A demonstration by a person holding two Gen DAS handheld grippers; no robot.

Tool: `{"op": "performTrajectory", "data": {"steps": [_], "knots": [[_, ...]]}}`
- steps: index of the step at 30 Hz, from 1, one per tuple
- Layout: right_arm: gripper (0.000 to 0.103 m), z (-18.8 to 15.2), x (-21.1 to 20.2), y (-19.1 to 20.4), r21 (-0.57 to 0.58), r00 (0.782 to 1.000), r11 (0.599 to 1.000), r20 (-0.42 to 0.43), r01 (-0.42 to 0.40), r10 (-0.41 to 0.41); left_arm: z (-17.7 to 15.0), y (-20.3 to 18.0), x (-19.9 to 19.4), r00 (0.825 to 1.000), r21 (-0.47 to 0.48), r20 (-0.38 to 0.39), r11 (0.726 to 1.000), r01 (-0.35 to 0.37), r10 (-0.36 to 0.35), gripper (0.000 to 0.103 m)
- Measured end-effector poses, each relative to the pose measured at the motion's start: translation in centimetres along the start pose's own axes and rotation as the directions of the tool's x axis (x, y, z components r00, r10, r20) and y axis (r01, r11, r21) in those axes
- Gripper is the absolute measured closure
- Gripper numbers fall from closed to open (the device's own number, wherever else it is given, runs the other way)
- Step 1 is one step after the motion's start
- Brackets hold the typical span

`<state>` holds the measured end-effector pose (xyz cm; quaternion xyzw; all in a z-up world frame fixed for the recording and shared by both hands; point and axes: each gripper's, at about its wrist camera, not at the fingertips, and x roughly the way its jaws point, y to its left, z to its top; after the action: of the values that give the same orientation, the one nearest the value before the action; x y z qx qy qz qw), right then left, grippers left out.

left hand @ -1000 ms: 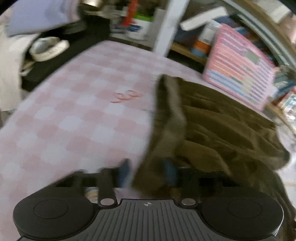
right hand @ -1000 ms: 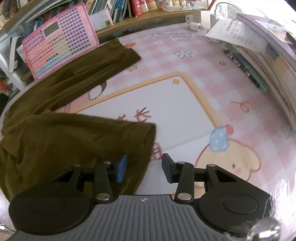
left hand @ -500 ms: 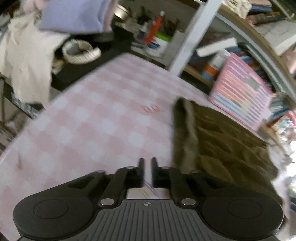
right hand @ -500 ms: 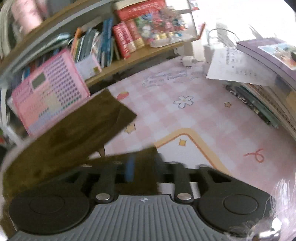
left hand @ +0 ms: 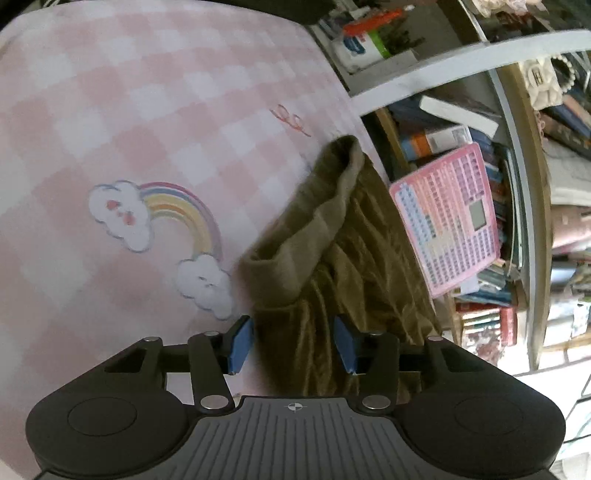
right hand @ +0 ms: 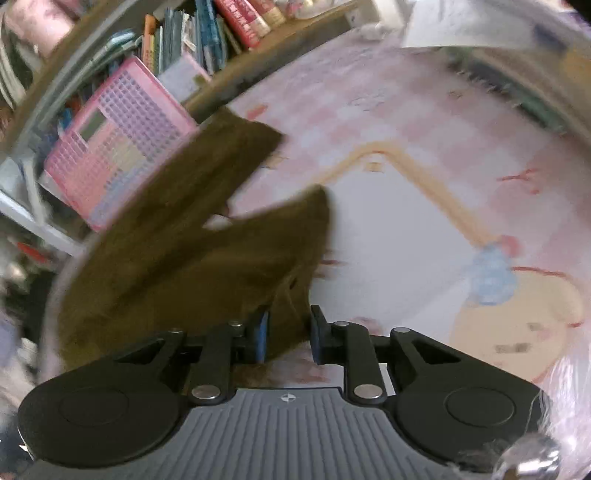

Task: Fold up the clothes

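Olive-brown trousers (left hand: pixel 351 258) lie crumpled on the pink checked mat (left hand: pixel 147 110), waistband end towards the left wrist camera. My left gripper (left hand: pixel 293 343) hangs over the near edge of the cloth. Its jaws are opening, with fabric between the blue pads (left hand: pixel 242 343) but not pinched. In the right wrist view the two trouser legs (right hand: pixel 184 240) spread away to the left. My right gripper (right hand: pixel 288 338) straddles the edge of the nearer leg. Its jaws are closing, with cloth filling most of the gap and a slit of mat showing by the right pad (right hand: pixel 317 338).
A pink keypad toy (left hand: pixel 447 218) leans against the bookshelf (right hand: pixel 221 29) just behind the trousers. A rainbow print (left hand: pixel 177 206) marks the mat to the left of the cloth. Papers and books (right hand: pixel 461 26) sit at the mat's far right edge.
The left gripper, shut beside the cloth half a second ago, has rolled, moved over the trousers and spread its jaws. The right gripper's jaws have narrowed around the leg edge.
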<state>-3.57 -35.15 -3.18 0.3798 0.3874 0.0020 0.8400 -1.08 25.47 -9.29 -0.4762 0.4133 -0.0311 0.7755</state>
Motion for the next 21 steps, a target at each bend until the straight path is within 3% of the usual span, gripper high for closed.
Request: {"op": "performTrajectory", "data": {"steps": [2,3,4,6,11,15,18,21], "knots": [[0.072,1.3,-0.4,2.2,0.040,0.980,0.980,0.044,-0.194,0.193,-0.1,-0.9,0.5,1.000,0.031,-0.014,1.000,-0.004,0.004,0.057],[0.055,2.0,-0.6,3.4,0.033,0.960,0.961,0.061,-0.275,0.272,-0.1,-1.2,0.7,1.000,0.044,-0.020,0.999,-0.009,0.010,0.057],[0.050,2.5,-1.0,4.6,0.002,0.943,0.945,0.069,-0.326,0.325,-0.2,-1.4,0.9,1.000,0.053,-0.023,0.998,-0.016,0.018,0.056],[0.046,3.0,-1.8,6.2,-0.101,0.937,0.938,0.084,-0.332,0.340,-0.2,-1.5,1.1,0.999,0.058,-0.023,0.998,-0.021,0.022,0.055],[0.046,2.4,-1.3,3.6,-0.109,0.994,0.990,0.059,-0.084,0.091,-0.3,-0.9,1.0,1.000,0.027,-0.019,1.000,0.001,-0.001,0.055],[0.046,-0.2,1.1,4.1,-0.157,0.999,0.987,-0.001,-0.035,0.036,-0.1,-1.3,1.2,1.000,0.043,-0.026,0.999,-0.010,0.011,0.054],[0.047,-1.7,3.5,7.8,-0.315,1.000,0.949,0.005,-0.015,0.017,-0.1,-1.8,1.4,0.999,0.063,-0.030,0.998,-0.020,0.022,0.053],[0.048,-2.5,7.3,11.3,-0.490,0.999,0.871,0.011,0.040,-0.040,0.0,-1.7,1.3,0.999,0.065,-0.031,0.998,-0.018,0.020,0.053]]}}
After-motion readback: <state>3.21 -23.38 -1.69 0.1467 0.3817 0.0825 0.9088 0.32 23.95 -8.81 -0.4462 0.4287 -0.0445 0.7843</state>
